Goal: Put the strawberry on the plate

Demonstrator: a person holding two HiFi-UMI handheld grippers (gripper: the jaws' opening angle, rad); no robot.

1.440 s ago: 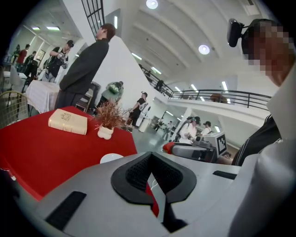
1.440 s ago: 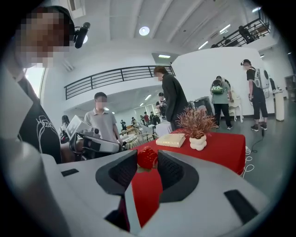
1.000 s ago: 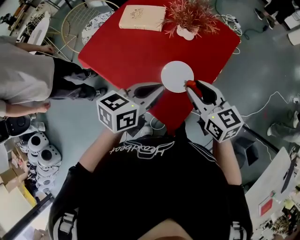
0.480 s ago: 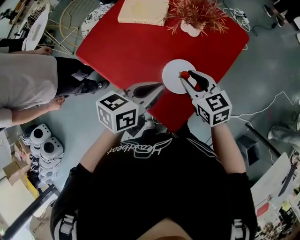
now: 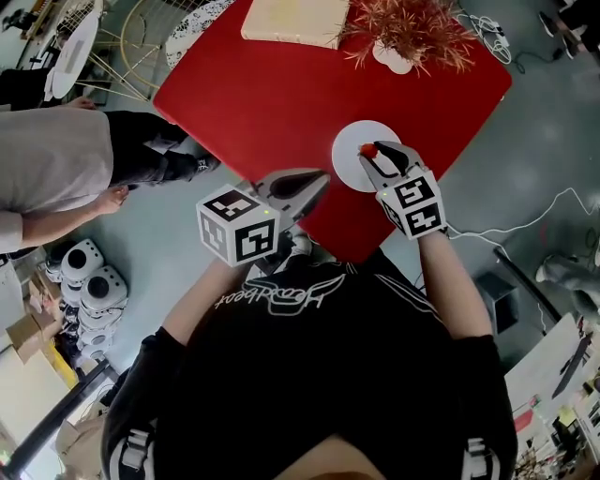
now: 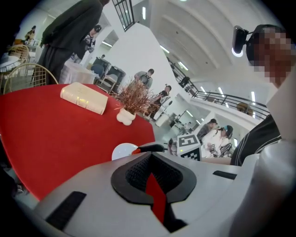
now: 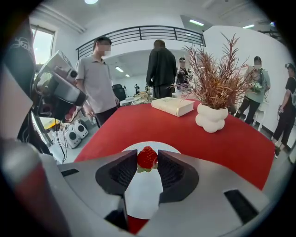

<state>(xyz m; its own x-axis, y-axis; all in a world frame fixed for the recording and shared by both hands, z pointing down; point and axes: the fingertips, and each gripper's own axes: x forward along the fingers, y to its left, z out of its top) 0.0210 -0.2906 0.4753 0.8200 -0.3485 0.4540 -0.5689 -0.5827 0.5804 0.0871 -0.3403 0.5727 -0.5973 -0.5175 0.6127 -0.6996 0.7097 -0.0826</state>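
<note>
My left gripper (image 6: 149, 158) sits low in frame, closed on nothing. My right gripper (image 7: 147, 163) is clamped on the strawberry (image 7: 147, 156) at centre frame, over the white plate (image 7: 141, 196) on the red table (image 7: 194, 139). Carry looks done. Release is still left, and I can't tell if the berry touches the plate.

Red-topped desk (image 5: 272, 84), cream rectangular book (image 5: 295, 21) near its far edge, white lobed vase (image 5: 394, 58) of red-brown dried stems beside the book, gold wire chair (image 5: 192, 21), bystander in grey shirt (image 5: 47, 169) standing left of desk.
</note>
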